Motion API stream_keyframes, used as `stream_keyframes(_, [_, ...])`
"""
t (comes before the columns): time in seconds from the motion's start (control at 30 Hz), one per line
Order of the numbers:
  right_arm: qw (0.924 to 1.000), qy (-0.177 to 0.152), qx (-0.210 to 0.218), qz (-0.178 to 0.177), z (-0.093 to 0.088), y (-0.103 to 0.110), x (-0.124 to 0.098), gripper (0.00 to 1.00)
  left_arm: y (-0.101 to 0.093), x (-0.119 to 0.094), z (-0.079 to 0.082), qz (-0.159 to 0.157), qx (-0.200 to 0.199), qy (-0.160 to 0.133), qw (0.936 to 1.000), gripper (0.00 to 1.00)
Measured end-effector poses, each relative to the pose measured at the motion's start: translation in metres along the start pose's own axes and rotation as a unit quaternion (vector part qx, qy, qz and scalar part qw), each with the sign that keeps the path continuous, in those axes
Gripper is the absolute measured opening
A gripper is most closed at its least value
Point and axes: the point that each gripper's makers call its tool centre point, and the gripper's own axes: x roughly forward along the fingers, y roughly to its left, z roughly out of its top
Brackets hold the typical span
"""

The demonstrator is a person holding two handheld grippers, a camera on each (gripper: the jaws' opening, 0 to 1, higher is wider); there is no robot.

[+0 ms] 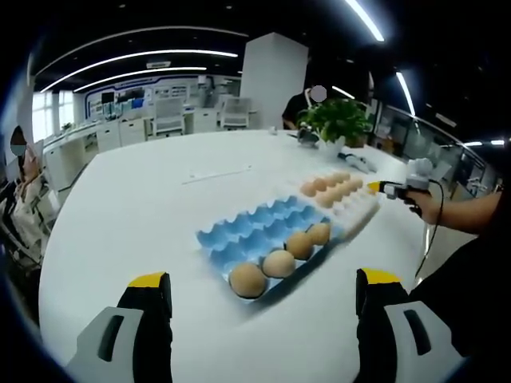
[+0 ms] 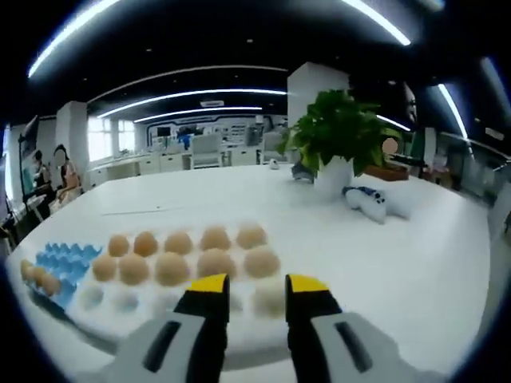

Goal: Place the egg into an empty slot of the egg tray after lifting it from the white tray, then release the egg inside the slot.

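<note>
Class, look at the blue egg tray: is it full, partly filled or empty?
Partly filled. In the left gripper view the blue egg tray holds four eggs in its near row, while the other slots show bare blue.

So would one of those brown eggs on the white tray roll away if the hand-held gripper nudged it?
Probably not far: each egg sits in a dimple of the white tray, which should hold it. Lifted out onto the smooth table, its rounded shape would likely roll. It probably cracks easily, so the right hand-held gripper should squeeze gently.
</note>
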Motion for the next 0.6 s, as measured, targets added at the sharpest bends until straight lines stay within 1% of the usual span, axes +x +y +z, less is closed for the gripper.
stream_keyframes(0.03, [0.9999,0.008,-0.007,-0.002,-0.004,-0.003,0.003,0.27,0.0,0.0,0.0,0.0,0.0,0.0,1.0,0.96])
stream_keyframes(0.1, [0.9998,0.014,-0.012,-0.004,-0.008,-0.007,0.007,0.28,0.0,0.0,0.0,0.0,0.0,0.0,1.0,0.96])
stream_keyframes(0.13, [0.9998,0.019,-0.011,-0.003,-0.01,-0.007,0.009,0.28,0.0,0.0,0.0,0.001,0.0,0.0,1.0,0.96])
stream_keyframes(0.17, [0.9998,0.017,-0.012,-0.002,-0.01,-0.006,0.01,0.29,0.0,0.0,0.0,0.001,0.0,0.0,1.0,0.96])
stream_keyframes(0.2, [0.9996,0.026,-0.013,-0.001,-0.012,-0.006,0.012,0.3,0.0,-0.001,0.0,0.002,0.0,0.0,1.0,0.96])
stream_keyframes(0.27, [0.9995,0.026,-0.016,-0.004,-0.014,-0.006,0.015,0.32,0.001,-0.001,0.0,0.004,-0.001,0.0,1.0,0.97])
stream_keyframes(0.33, [0.999,0.039,-0.023,0.0,-0.02,-0.004,0.017,0.32,0.002,-0.002,-0.001,0.005,-0.002,0.0,1.0,0.97])
stream_keyframes(0.37, [0.9994,0.03,-0.019,0.003,-0.018,-0.003,0.017,0.3,0.002,-0.002,-0.001,0.006,-0.004,0.0,1.0,0.97])
stream_keyframes(0.43, [0.9992,0.032,-0.023,0.007,-0.018,-0.001,0.016,0.27,0.002,-0.002,-0.001,0.006,-0.003,0.0,1.0,0.96])
stream_keyframes(0.5, [0.9989,0.031,-0.033,0.009,-0.018,0.0,0.016,0.27,0.001,-0.002,-0.001,0.006,-0.003,0.0,1.0,0.96])
stream_keyframes(0.6, [0.9991,0.031,-0.023,0.016,-0.018,-0.002,0.016,0.27,0.001,-0.001,-0.002,0.003,-0.002,0.002,1.0,0.96])
